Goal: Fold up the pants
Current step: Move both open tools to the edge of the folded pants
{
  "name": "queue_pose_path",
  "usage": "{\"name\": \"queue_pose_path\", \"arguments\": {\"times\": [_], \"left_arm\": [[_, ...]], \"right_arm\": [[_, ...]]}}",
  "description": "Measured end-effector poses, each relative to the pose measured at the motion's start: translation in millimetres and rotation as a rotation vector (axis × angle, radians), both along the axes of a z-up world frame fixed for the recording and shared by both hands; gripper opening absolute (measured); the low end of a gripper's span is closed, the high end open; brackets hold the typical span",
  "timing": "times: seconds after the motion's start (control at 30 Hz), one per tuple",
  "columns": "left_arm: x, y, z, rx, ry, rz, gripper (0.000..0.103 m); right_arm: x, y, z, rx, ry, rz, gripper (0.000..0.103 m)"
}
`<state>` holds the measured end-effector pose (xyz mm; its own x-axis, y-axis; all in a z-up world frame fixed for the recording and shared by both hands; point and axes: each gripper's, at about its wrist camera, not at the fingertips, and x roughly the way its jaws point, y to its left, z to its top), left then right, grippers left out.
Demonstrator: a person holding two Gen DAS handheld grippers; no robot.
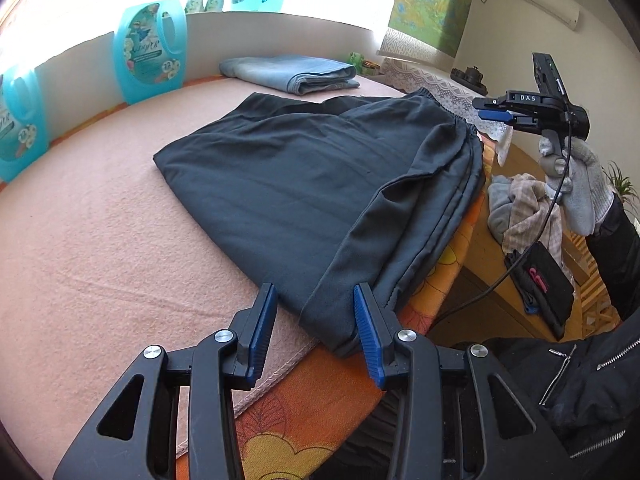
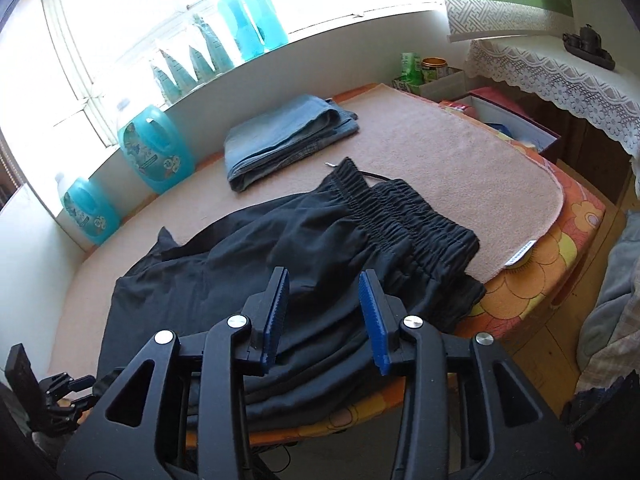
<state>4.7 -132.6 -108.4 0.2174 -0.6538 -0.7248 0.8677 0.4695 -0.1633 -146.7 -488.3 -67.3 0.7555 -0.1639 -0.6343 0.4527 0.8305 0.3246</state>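
Note:
Dark pants [image 1: 300, 184] lie folded lengthwise on the pink blanket [image 1: 100, 240], their leg ends at the near edge and the elastic waistband [image 2: 400, 216] toward the right. My left gripper [image 1: 314, 320] hovers open just over the leg ends, its blue pads apart and pressing nothing. In the right wrist view my right gripper [image 2: 325, 300] stands open above the pants near the waistband, with nothing between its pads. The left wrist view shows the right gripper [image 1: 496, 114] lifted off the waistband corner, held by a gloved hand [image 1: 576, 184]. The left gripper [image 2: 68, 392] shows at the lower left.
Folded blue jeans [image 1: 288, 74] lie at the back of the blanket. Turquoise detergent bottles [image 1: 150, 54] line the window wall. An orange floral cover [image 2: 540, 264] hangs over the table's edge. A pile of clothes [image 1: 520, 208] sits lower right, an open box [image 2: 512, 120] beyond the table.

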Motion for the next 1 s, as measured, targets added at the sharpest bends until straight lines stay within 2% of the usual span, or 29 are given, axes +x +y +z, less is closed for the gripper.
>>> {"name": "queue_pose_path", "arguments": {"times": [0.03, 0.1, 0.23, 0.33, 0.5, 0.67, 0.83, 1.0], "left_arm": [[-0.4, -0.2, -1.1, 0.002, 0.000, -0.003, 0.038], [-2.2, -0.6, -2.6, 0.001, -0.001, -0.011, 0.038], [-3.5, 3.5, -5.5, -0.025, 0.008, 0.003, 0.038], [-3.4, 7.9, -8.1, -0.052, 0.021, 0.017, 0.038], [-5.0, 11.6, -10.8, -0.088, 0.032, 0.033, 0.034], [-4.5, 12.9, -12.9, -0.124, 0.045, 0.049, 0.028], [-7.7, 13.9, -13.6, -0.156, 0.037, 0.073, 0.024], [-10.1, 17.3, -13.7, -0.188, 0.030, 0.098, 0.021]], "right_arm": [[12.2, 13.0, 6.5, -0.003, 0.006, 0.060, 0.041], [41.0, 43.8, 17.7, -0.015, 0.022, 0.187, 0.050], [112.4, 105.9, 27.0, 0.010, 0.082, 0.431, 0.051], [161.9, 144.7, 20.6, 0.010, 0.147, 0.548, 0.051], [221.8, 191.0, 0.0, 0.042, 0.253, 0.655, 0.051], [254.2, 228.8, -19.1, 0.021, 0.362, 0.722, 0.051], [272.2, 265.4, -39.5, -0.043, 0.503, 0.773, 0.051], [283.7, 288.0, -57.3, -0.160, 0.639, 0.757, 0.051]]}}
